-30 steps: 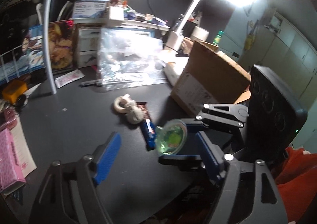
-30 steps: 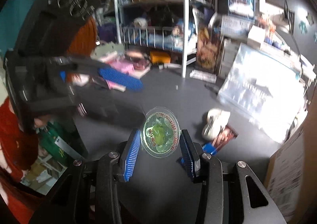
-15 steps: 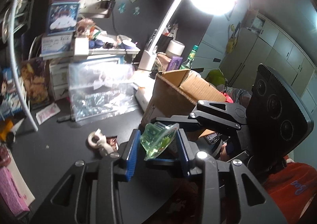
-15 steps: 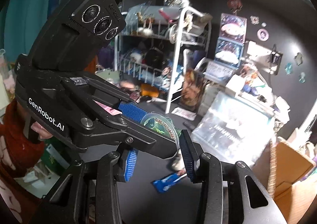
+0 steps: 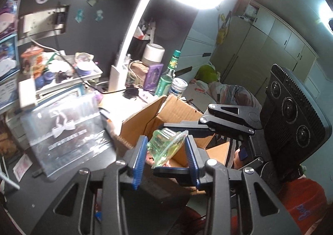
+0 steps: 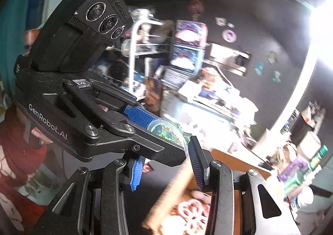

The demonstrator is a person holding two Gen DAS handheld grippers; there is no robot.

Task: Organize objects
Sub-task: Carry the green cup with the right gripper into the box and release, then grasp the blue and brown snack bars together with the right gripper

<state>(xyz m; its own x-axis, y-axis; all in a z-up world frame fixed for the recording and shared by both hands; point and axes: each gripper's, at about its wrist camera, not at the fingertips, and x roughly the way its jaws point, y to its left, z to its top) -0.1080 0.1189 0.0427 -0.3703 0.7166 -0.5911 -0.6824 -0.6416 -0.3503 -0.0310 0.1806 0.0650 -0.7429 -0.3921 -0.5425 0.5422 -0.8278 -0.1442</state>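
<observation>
Gripping a small green jelly cup (image 5: 166, 146) between its blue pads (image 5: 139, 159), the left gripper (image 5: 164, 158) carries it tilted, its lid edge angled up and to the right, in the air above the open cardboard box (image 5: 164, 113). The jaws stand narrow, closed on the cup's sides. The right gripper (image 6: 166, 162) crosses the same spot; its pads flank the cup, but whether they press it or stand just apart cannot be told, since the left tool's body hides the near pad. This looks like a handover over the box, so the cup can drop in. The box sits right of a clear plastic bag (image 5: 64, 133), near a green bottle (image 5: 167, 76) and a white lamp (image 5: 133, 33) at the far side.
</observation>
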